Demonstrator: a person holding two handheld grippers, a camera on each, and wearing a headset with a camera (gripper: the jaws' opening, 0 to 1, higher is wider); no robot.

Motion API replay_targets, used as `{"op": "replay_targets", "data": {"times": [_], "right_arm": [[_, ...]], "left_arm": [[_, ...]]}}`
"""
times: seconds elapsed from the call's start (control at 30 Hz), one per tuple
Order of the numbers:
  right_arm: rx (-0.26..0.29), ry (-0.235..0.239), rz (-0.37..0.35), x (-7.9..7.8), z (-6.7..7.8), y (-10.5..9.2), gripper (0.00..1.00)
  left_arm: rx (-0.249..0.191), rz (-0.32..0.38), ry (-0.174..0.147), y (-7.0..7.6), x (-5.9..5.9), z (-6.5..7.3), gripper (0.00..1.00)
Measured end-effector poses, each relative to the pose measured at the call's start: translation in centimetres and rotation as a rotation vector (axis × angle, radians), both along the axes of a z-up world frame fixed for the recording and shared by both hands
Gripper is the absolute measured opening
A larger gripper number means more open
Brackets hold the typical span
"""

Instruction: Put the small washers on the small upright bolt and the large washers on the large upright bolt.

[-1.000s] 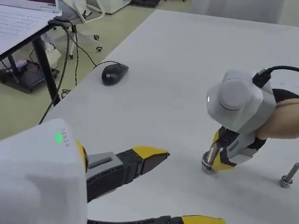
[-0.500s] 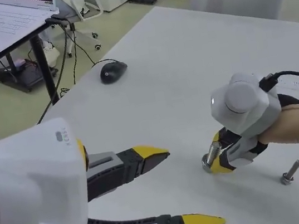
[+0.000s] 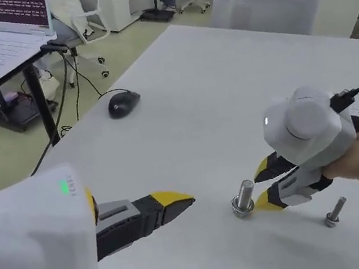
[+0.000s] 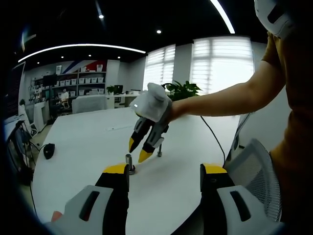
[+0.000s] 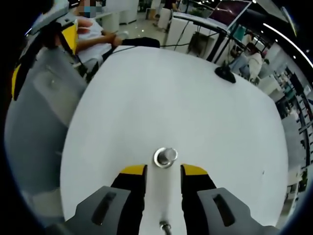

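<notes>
Both grippers gape empty, the right gripper (image 3: 263, 188) just beside the big bolt (image 3: 243, 198) and the left gripper (image 3: 222, 238) near it, so one careless right-hand sweep could topple it, or the small bolt (image 3: 334, 211) just past that gripper.

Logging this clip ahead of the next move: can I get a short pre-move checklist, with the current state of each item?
1. Large bolt standing upright: ok.
2. Washer seated at its base: ok.
3. Right gripper open, empty, apart from the large bolt: ok.
4. Left gripper open and empty: ok.
5. Small bolt upright: cannot tell; it looks tilted in the head view.
6. Where the next washer lies: cannot tell.
</notes>
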State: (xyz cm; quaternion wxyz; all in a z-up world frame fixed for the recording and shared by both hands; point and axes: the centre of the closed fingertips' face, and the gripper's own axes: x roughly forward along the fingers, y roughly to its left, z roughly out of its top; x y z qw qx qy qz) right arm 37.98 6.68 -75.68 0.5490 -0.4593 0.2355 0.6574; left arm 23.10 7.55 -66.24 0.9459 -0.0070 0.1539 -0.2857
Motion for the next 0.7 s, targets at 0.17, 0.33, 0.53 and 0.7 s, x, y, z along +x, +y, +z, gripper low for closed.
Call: {"op": "replay_targets", "data": {"times": [0.17, 0.33, 0.53, 0.7], "right_arm": [[0.068, -0.024, -0.034, -0.8, 1.8, -1.1, 0.28], [0.142, -0.052, -0.061, -2.0, 3.7, -2.3, 0.28], [0.329, -0.024, -0.159, -3.4, 6.5, -3.9, 0.27], [0.494, -0.001, -0.206, -4.7, 8.3, -5.9, 0.28]], "left_arm": [[-0.009, -0.014, -0.015, -0.4, -0.2, 0.6, 0.58], [0.009, -0.031, -0.01, -0.5, -0.7, 0.7, 0.58], [-0.018, -0.018, -0.037, -0.2, -0.9, 1.3, 0.58], [-0.025, -0.015, -0.053, -0.2, -1.0, 1.8, 0.58]]}}
